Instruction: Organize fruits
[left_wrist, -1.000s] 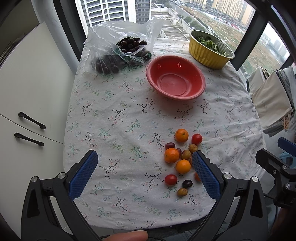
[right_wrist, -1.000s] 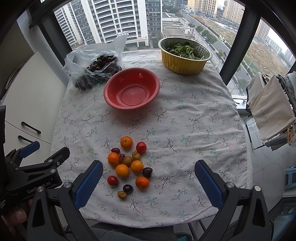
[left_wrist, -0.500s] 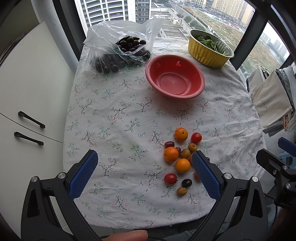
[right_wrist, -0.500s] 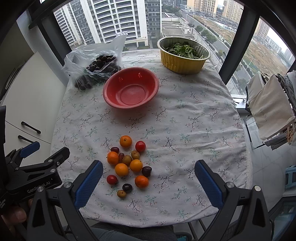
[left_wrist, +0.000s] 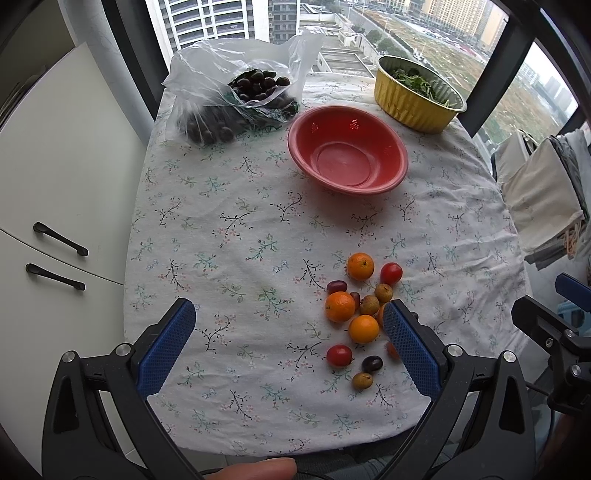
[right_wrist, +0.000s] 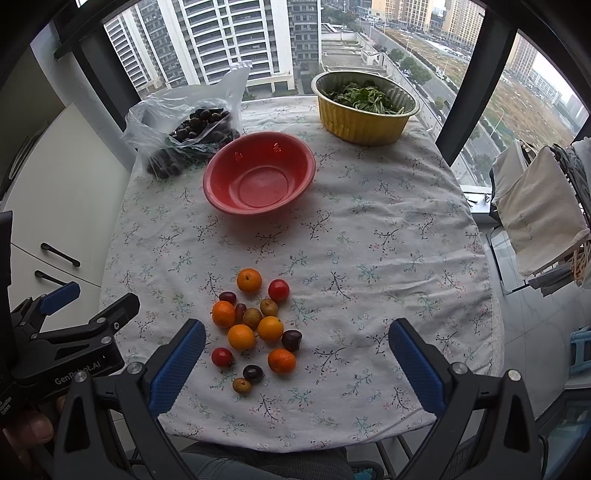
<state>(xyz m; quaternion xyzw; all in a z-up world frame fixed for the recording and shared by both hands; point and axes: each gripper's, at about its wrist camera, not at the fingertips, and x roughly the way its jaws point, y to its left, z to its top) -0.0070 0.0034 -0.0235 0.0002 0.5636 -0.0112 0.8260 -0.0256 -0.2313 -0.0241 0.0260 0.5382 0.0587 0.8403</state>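
Right wrist view: fruit cluster (right_wrist: 255, 325) long axis toward red bowl (right_wrist: 258, 173).

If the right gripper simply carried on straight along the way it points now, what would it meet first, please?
Probably bare floral tablecloth, just right of the loose fruit cluster. The right gripper is open and empty, and nothing stands between its fingers. The red bowl sits left of that line, though depth is unclear.

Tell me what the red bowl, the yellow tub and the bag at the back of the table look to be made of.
Red bowl: probably plastic, smooth with a dull sheen and small perforations high in its wall.
Yellow tub: looks like foil, with a ribbed gold wall and rolled silvery rim.
Bag: thin clear plastic film, crinkled and see-through.
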